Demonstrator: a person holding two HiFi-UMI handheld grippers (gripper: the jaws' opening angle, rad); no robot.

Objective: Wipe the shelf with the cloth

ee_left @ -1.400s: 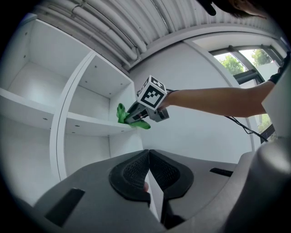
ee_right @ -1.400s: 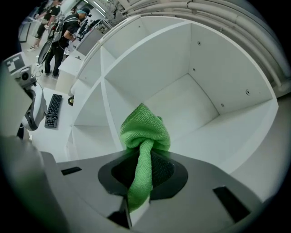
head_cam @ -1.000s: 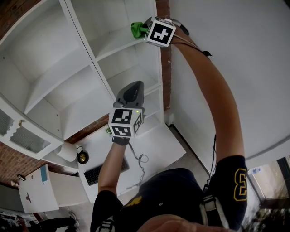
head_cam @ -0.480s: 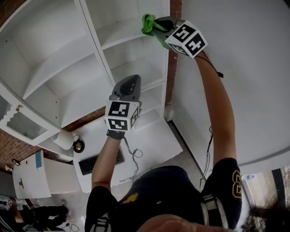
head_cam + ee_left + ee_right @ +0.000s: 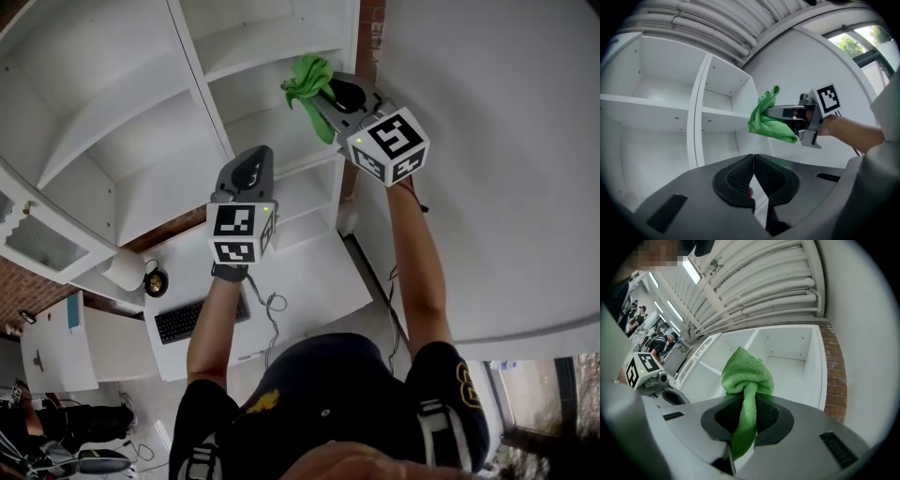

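A green cloth [image 5: 307, 80] [image 5: 746, 380] [image 5: 769, 119] is bunched in my right gripper [image 5: 321, 97] [image 5: 748, 414], which is shut on it and held in the air in front of the white shelf unit [image 5: 253, 47], a little out from the shelves. The cloth touches no shelf board. My left gripper [image 5: 239, 176] [image 5: 753, 174] is lower and to the left, its jaws closed together with nothing between them, pointing at the shelf compartments [image 5: 717, 126].
A white wall [image 5: 487, 141] and a strip of brick [image 5: 373, 19] border the shelf unit's right side. Far below stand a white desk [image 5: 309, 281] with a keyboard [image 5: 192, 317], a cable and a paper roll [image 5: 122, 272]. People stand in the distance [image 5: 656, 341].
My right gripper has come down and away from the upper shelf with the cloth in it. The left gripper has shifted slightly left and down.
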